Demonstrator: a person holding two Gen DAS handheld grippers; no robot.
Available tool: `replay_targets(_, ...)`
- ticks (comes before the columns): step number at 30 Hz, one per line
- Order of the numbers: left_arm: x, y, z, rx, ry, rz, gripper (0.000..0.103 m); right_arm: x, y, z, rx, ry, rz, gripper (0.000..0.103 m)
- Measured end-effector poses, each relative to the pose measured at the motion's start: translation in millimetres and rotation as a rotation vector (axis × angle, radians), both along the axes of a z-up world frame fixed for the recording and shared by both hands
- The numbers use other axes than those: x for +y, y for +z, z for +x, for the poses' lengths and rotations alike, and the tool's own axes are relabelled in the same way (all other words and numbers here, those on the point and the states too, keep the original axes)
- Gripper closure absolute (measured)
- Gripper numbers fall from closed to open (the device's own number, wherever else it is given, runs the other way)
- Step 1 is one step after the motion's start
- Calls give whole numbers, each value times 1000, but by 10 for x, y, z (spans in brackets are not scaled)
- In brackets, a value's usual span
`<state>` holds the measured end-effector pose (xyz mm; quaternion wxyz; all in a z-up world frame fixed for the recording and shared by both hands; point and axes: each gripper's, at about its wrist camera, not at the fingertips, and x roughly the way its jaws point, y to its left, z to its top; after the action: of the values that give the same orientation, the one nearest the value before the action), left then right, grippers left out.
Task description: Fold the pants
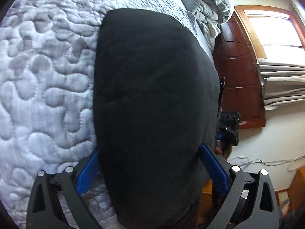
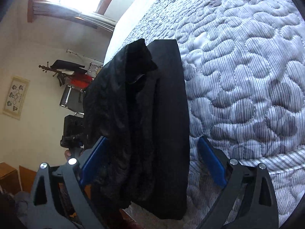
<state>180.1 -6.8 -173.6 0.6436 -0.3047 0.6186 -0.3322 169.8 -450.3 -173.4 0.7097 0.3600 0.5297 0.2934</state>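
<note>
Quilted grey-and-white bedding fills both views of a bedroom where a person works a handheld gripper in each hand to fold pants. Seen from the left wrist, the bed stretches away toward a heap of pillows and a dark wooden headboard beneath a bright window; the black pants, already gathered into a broad folded bundle, lie on the quilt near the edge of the bed and run back between the blue pads of the left gripper, whose jaws stand wide on either side of the cloth, though whether the pads actually press on it cannot be told. The other gripper shows just beyond the bundle's far side. Seen from the right wrist, the same bundle shows its layers, a rumpled fold lying over a smoother one, reaching up the quilt from the mattress edge; the right gripper has its jaws spread nearly to their limit, one pad against the rumpled side and the other standing clear of the cloth, so it grips nothing. Past the bed stand a coat rack and a wall hanging. By the look of it, the fold is being laid down and let go; the next move likely calls for drawing both grippers back without dragging the layers, then smoothing or doubling the bundle.
</note>
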Motion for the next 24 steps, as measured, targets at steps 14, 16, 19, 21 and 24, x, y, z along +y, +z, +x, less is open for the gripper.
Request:
replay_targets(14, -353, -157, 115, 88, -191, -91, 4, 110, 12, 117, 12, 84, 81, 3)
replay_targets(16, -428, -179, 135, 107, -183, -73, 4, 129, 51, 104, -1, 84, 73, 4)
replay_targets(19, -405, -202, 156, 141, -143, -87, 4, 105, 71, 56, -17, 69, 62, 17)
replay_targets(21, -334, -208, 139, 136, -82, -126, 6, 53, 49, 10, -1, 50, 83, 37)
replay_targets(24, -307, -177, 100, 100, -57, -103, 25, 35, 114, -54, -34, 49, 74, 53)
